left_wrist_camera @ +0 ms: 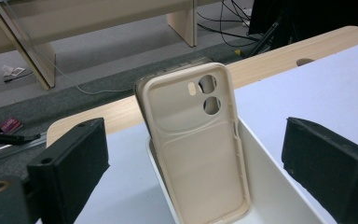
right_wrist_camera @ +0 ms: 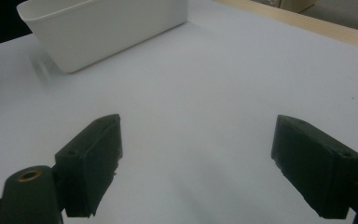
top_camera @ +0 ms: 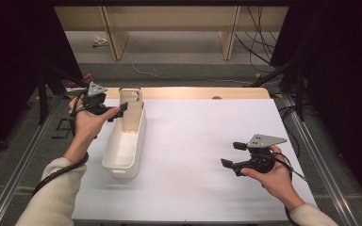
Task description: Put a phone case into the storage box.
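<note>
A wooden table carried a white mat over nearly its whole top, with a strip of bare wood showing along the far edge. Toward the left side of the mat stood a long white plastic bin, its length running away from the person. In the far end of the bin a beige phone case stood nearly upright, leaning against the end wall, with its top and camera cut-outs rising above the rim. In the left gripper view the phone case showed its hollow inner side, and something darker sat just behind it, too hidden to name.

The left gripper hung just beside the case at the bin's far end, its jaws spread wide to either side of the case and touching nothing. The right gripper hovered low over bare mat, well apart from the bin, its jaws likewise spread and empty.

Judging by how things lay, the work of putting the case into the bin looked essentially complete: the case rested inside, held by no jaw. What seemed left was to draw the left gripper clear, unless the case was meant to lie flat, which the pictures could not settle.
</note>
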Demonstrator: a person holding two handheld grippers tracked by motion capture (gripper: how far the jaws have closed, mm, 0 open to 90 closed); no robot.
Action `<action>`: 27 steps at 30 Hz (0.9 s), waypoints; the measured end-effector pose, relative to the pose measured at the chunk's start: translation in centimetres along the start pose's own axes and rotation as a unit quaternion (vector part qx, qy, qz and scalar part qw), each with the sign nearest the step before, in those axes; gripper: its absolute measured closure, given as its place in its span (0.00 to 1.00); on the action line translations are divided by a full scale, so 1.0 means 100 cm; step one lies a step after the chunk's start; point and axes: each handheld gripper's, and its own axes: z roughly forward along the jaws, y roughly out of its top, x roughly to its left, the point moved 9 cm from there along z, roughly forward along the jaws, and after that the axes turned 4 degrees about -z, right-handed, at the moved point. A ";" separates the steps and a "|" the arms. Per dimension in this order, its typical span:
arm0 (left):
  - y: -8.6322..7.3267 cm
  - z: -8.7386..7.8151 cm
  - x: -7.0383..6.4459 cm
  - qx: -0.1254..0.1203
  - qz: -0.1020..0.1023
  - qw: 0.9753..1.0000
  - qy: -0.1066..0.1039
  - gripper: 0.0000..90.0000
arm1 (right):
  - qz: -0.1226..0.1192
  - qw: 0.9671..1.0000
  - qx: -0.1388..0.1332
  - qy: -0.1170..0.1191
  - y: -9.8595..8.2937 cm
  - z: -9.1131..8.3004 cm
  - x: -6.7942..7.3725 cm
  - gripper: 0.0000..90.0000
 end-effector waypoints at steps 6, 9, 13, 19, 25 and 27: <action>-0.005 -0.011 -0.007 -0.002 0.007 1.000 -0.009 0.05 | 0.002 1.000 -0.001 0.000 0.000 0.000 -0.001 0.19; -0.008 -0.017 -0.010 -0.005 0.009 1.000 -0.014 0.04 | 0.002 1.000 0.000 0.000 0.000 0.000 -0.001 0.19; -0.013 -0.022 -0.014 -0.009 0.010 1.000 -0.020 0.04 | 0.002 1.000 0.000 -0.001 0.000 0.000 -0.002 0.19; -0.017 -0.030 -0.018 -0.014 0.011 1.000 -0.025 0.04 | 0.004 1.000 0.000 -0.001 -0.001 0.000 -0.002 0.19; -0.021 -0.036 -0.021 -0.016 0.010 0.999 -0.029 0.04 | 0.005 1.000 0.000 -0.002 0.000 -0.001 -0.003 0.19; -0.023 -0.038 -0.020 -0.016 0.009 0.999 -0.031 0.04 | 0.004 1.000 -0.001 -0.002 0.000 -0.001 -0.003 0.19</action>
